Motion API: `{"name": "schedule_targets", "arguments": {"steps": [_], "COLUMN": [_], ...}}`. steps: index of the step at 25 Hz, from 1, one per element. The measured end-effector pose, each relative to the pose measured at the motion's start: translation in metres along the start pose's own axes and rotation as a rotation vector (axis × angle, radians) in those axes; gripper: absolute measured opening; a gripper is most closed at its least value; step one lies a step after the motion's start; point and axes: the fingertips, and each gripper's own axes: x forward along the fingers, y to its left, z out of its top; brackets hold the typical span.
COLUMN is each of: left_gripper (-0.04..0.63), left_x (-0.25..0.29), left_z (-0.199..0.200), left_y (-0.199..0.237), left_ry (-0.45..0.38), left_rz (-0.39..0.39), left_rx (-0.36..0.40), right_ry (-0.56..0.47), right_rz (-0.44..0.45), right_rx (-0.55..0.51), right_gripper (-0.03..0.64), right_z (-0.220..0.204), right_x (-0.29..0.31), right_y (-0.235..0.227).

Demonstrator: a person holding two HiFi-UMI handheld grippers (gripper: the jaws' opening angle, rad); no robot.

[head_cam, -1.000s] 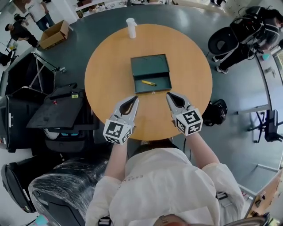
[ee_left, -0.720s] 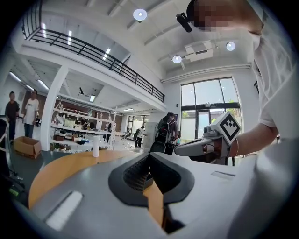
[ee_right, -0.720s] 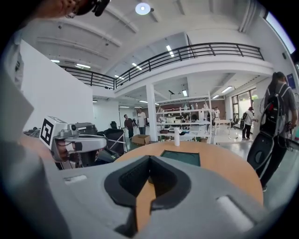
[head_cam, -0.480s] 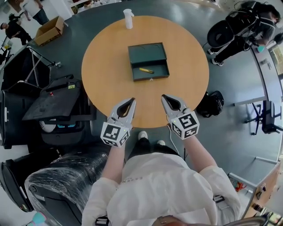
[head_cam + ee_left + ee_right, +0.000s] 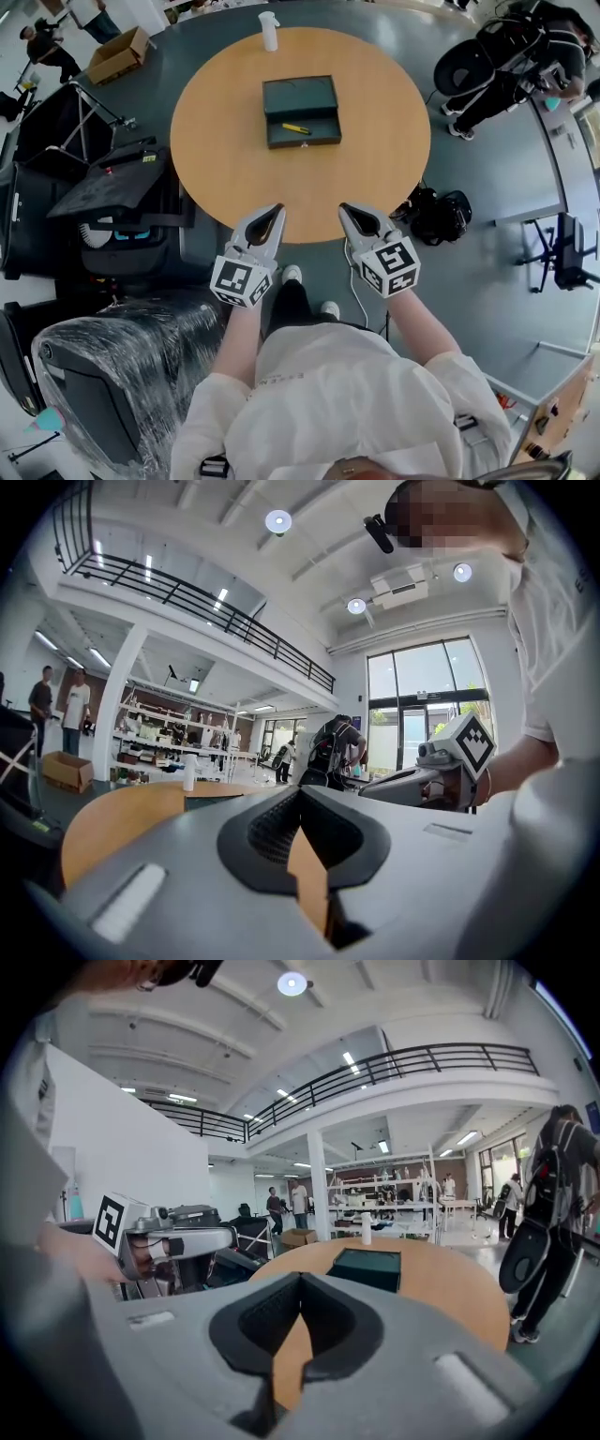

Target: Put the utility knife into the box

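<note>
A dark green box (image 5: 300,111) lies open on the far half of the round wooden table (image 5: 309,183). The yellow utility knife (image 5: 296,128) rests inside its front tray. My left gripper (image 5: 275,210) and right gripper (image 5: 347,209) hang side by side at the table's near edge, well short of the box. Both are shut with nothing between the jaws. In the right gripper view the box (image 5: 367,1267) sits ahead on the tabletop, and the left gripper (image 5: 187,1238) shows at the left. The knife is hidden in both gripper views.
A white bottle (image 5: 269,30) stands at the table's far edge. On the floor lie a black bag (image 5: 436,214) at the right, black cases (image 5: 103,192) at the left and a plastic-wrapped chair (image 5: 112,375) near left. People stand far off around the room.
The view has pulled back from the table, so the box and knife now lie farther away. Both grippers drew back from over the tabletop to its near edge, still shut.
</note>
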Motion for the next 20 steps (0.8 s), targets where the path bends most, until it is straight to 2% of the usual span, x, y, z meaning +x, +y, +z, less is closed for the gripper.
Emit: {"name": "schedule_targets", "arguments": {"steps": [5, 10, 20], "left_gripper": [0.017, 0.017, 0.017], "left_x": [-0.020, -0.046, -0.074], "left_z": [-0.001, -0.007, -0.004], "left_y": [-0.058, -0.104, -0.128], "left_ry": [-0.044, -0.037, -0.033], "left_rz": [0.015, 0.043, 0.041], "left_rx": [-0.030, -0.021, -0.010], "right_ry": [-0.016, 0.004, -0.034], "right_rz": [0.047, 0.081, 0.109], "right_rx": [-0.046, -0.063, -0.059], "right_gripper": [-0.006, -0.006, -0.006], "right_z": [-0.014, -0.034, -0.029], "right_x": [-0.056, -0.095, -0.113], "right_y": [0.009, 0.020, 0.051]}}
